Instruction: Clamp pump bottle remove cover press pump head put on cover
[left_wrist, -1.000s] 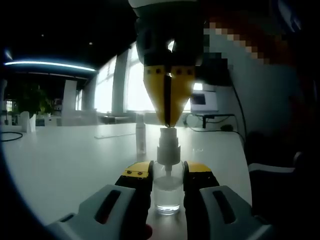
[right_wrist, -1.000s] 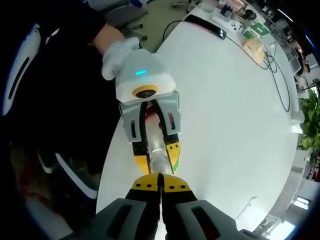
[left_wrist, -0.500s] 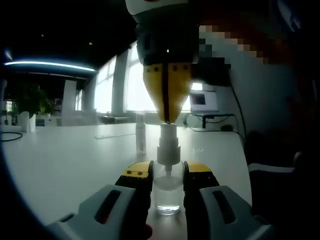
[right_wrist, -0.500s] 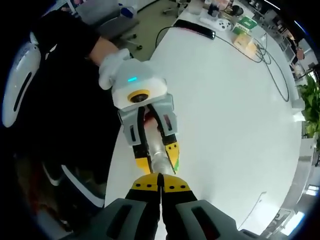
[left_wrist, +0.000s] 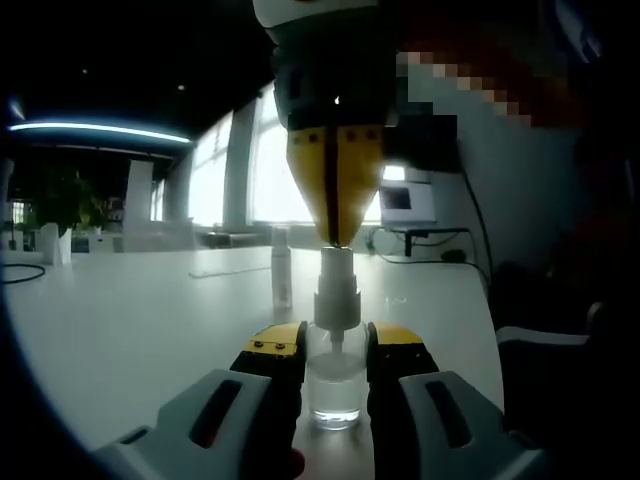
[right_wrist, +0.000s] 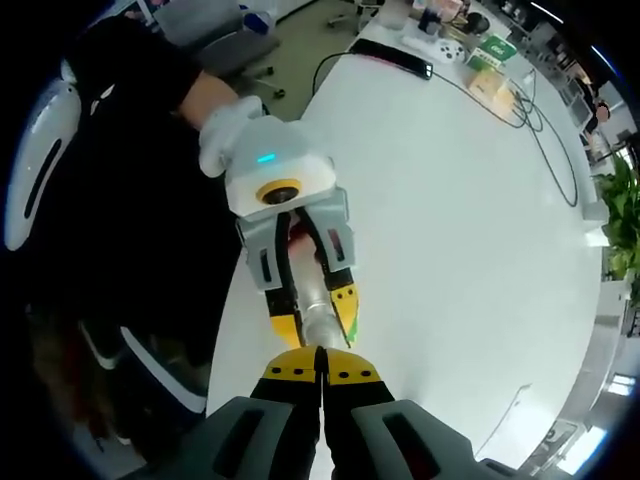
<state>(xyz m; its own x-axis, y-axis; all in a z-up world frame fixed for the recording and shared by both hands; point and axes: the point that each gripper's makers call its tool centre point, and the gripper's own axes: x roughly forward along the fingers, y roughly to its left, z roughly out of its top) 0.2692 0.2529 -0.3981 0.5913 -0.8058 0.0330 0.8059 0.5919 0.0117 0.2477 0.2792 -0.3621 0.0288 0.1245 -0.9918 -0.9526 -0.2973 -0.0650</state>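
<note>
A clear pump bottle (left_wrist: 335, 385) stands upright on the white table (left_wrist: 130, 320), and my left gripper (left_wrist: 335, 345) is shut on its body with the yellow pads on both sides. Its white pump head (left_wrist: 337, 290) sticks up bare. From above, my right gripper (left_wrist: 337, 240) comes down shut, its yellow tips touching the top of the pump head. The right gripper view looks straight down: my right gripper (right_wrist: 321, 355) sits over the bottle (right_wrist: 318, 322), held by the left gripper (right_wrist: 315, 318) and a gloved hand (right_wrist: 228, 115). A slim clear cover (left_wrist: 283, 270) stands behind on the table.
The person in dark clothes stands at the table's edge (right_wrist: 225, 330). Cables (right_wrist: 545, 120), a dark flat device (right_wrist: 392, 55) and small boxes (right_wrist: 490, 60) lie at the table's far end. A monitor (left_wrist: 408, 200) and a plant (left_wrist: 65, 200) stand beyond the table.
The right gripper's shut tips and the pump head sit slightly higher than a second ago. The right gripper view has shifted a little. The left gripper holds still.
</note>
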